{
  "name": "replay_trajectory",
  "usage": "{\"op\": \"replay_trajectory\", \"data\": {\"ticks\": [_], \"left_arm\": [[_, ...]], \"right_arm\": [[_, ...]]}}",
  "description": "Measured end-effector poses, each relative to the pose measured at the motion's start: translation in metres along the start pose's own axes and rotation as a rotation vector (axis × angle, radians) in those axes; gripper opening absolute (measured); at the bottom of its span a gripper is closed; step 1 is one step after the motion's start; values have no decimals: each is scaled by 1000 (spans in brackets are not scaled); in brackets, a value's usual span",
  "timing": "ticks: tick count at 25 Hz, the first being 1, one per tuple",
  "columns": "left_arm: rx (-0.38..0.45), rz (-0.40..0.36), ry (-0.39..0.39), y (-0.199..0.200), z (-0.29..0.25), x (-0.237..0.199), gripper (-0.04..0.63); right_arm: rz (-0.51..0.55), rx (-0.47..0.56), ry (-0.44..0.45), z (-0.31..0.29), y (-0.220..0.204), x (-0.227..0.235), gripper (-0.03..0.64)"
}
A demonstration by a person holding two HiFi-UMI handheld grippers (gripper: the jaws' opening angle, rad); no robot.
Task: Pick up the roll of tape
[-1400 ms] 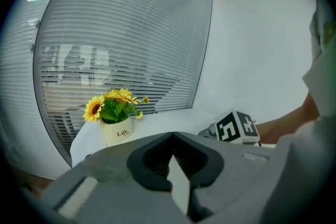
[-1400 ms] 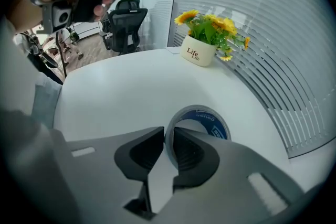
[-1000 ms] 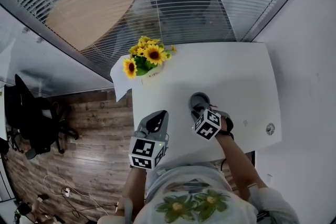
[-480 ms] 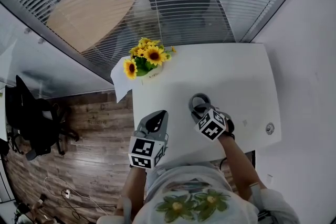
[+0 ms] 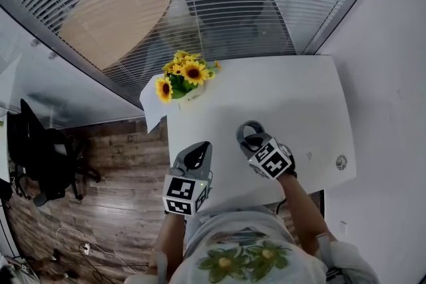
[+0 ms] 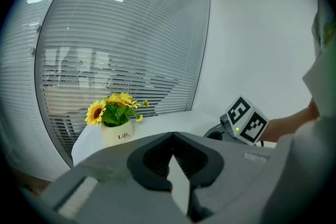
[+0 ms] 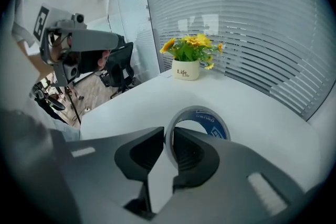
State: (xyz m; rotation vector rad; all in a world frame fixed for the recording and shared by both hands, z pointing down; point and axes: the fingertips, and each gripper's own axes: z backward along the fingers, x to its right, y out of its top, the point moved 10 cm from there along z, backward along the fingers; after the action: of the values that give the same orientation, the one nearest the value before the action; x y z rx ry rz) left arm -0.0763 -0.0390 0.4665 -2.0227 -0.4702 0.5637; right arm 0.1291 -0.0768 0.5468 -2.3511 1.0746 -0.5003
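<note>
Tape in a grey roll with blue print inside its ring (image 7: 207, 115) sits between the jaws of the right gripper (image 7: 169, 136), which are clenched on the near wall of the ring, one inside the hole and one outside. The roll stands tilted on edge above the front middle of the white table (image 5: 299, 96); whether its far rim touches the tabletop cannot be told. The left gripper (image 6: 172, 136) hangs just beside the table's front left edge with its jaw tips together and nothing between them. At the far left corner stands a white pot of yellow sunflowers (image 7: 186, 72), well apart from both grippers.
</note>
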Motion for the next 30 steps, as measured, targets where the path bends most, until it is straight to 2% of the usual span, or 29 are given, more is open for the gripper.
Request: {"op": "replay_trajectory", "data": {"ticks": [20,30], "left_arm": [[15,-4,8,1,10,4,3],[23,-7,6,-3,12,7,3]], "right_arm": [[-233,204,78,29,3,-3,58],[-305,293,112,40,3,-11,58]]}}
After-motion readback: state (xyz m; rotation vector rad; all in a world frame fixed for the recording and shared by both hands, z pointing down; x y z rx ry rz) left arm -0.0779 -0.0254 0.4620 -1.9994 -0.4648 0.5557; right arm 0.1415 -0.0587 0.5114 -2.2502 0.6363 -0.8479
